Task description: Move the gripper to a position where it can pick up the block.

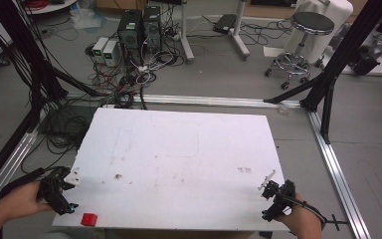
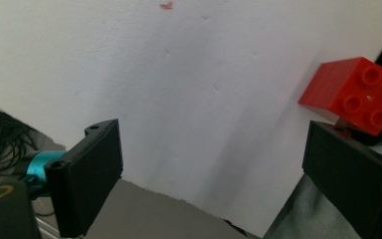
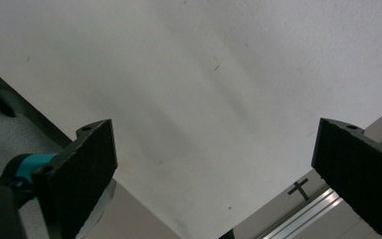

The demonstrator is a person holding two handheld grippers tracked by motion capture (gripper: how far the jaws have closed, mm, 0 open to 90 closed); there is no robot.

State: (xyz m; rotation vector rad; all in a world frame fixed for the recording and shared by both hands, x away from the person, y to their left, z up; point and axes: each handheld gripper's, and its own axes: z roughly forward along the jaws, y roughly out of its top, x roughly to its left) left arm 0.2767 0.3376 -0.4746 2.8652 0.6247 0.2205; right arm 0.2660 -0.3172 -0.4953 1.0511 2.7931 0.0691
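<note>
One red brick (image 1: 89, 219) lies flat; studs up; near left gripper (image 1: 59, 191).

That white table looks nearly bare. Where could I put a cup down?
Almost anywhere on the white table: its middle and far half are free. Avoid the near left corner, where the red brick and left gripper sit, and the near right corner by the right gripper.

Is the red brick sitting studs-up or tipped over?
Studs-up. The red brick shows its four round studs on its top face in the left gripper view, resting flat on the white table near the front edge.
</note>
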